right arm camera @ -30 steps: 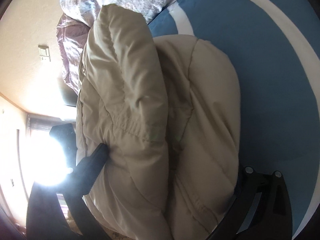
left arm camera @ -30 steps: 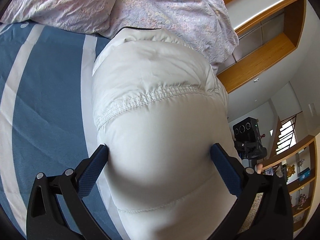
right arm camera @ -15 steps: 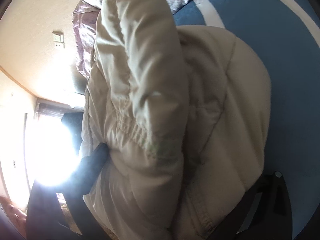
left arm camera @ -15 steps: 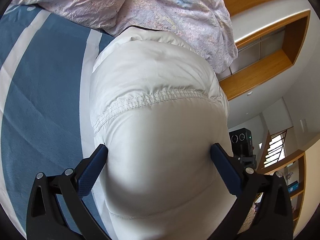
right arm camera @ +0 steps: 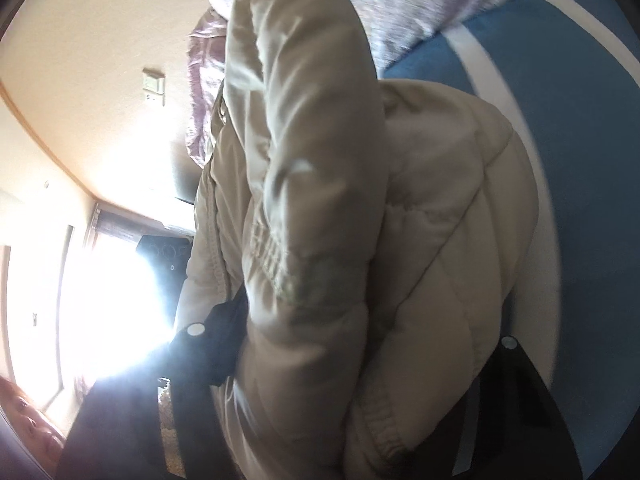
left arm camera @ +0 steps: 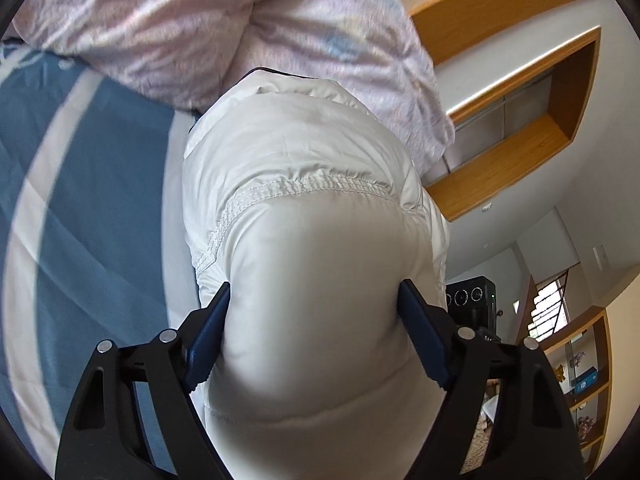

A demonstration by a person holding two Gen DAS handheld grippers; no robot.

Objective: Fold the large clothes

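Puffer jacket pinched by left gripper and right gripper, right's far finger hidden.

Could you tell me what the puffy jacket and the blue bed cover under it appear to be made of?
The puffy jacket looks like a thin synthetic shell, perhaps nylon or polyester, over soft filling: it has a slight sheen, stitched quilt seams, and bulges between the pads of the left claw. The blue bed cover looks like matte woven cloth, possibly cotton, with pale stripes and no shine.
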